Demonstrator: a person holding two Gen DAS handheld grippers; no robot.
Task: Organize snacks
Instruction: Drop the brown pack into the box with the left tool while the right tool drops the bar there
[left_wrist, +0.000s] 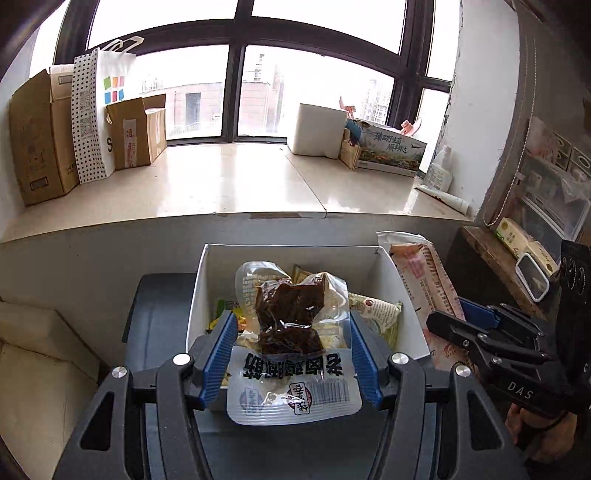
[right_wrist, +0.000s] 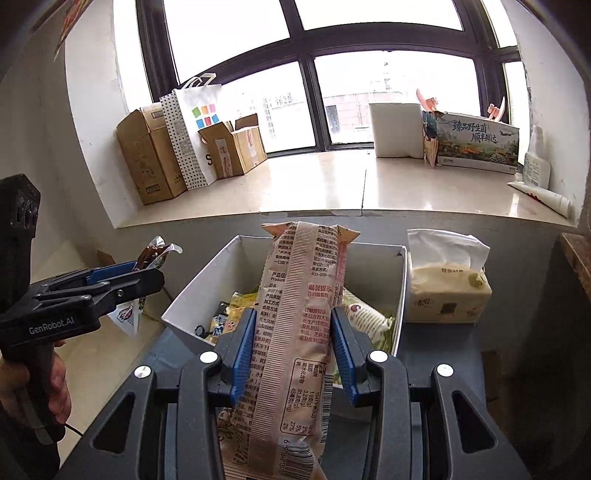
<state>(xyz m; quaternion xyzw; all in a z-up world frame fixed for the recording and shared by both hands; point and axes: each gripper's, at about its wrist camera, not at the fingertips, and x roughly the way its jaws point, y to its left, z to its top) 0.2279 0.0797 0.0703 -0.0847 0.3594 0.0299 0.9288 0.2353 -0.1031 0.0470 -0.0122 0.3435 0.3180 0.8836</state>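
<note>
Your left gripper (left_wrist: 293, 354) clamps clear meat pouch (left_wrist: 291, 343) | right gripper (right_wrist: 293, 350) clamps pink packet (right_wrist: 299, 325) | white box (right_wrist: 400, 288) holds snacks

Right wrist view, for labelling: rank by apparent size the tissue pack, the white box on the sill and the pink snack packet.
1. pink snack packet, inflated by nearness
2. tissue pack
3. white box, farthest, so shrunk

Below my two grippers the white box (right_wrist: 400, 280) is open on top, but snack packs (right_wrist: 365, 317) already fill its floor. At its right wall a tissue pack (right_wrist: 448, 291) stands just beside, so this side is closed for me. The window sill (left_wrist: 221, 184) behind is bare in the middle; cardboard boxes (left_wrist: 40, 136) block its left end.
</note>
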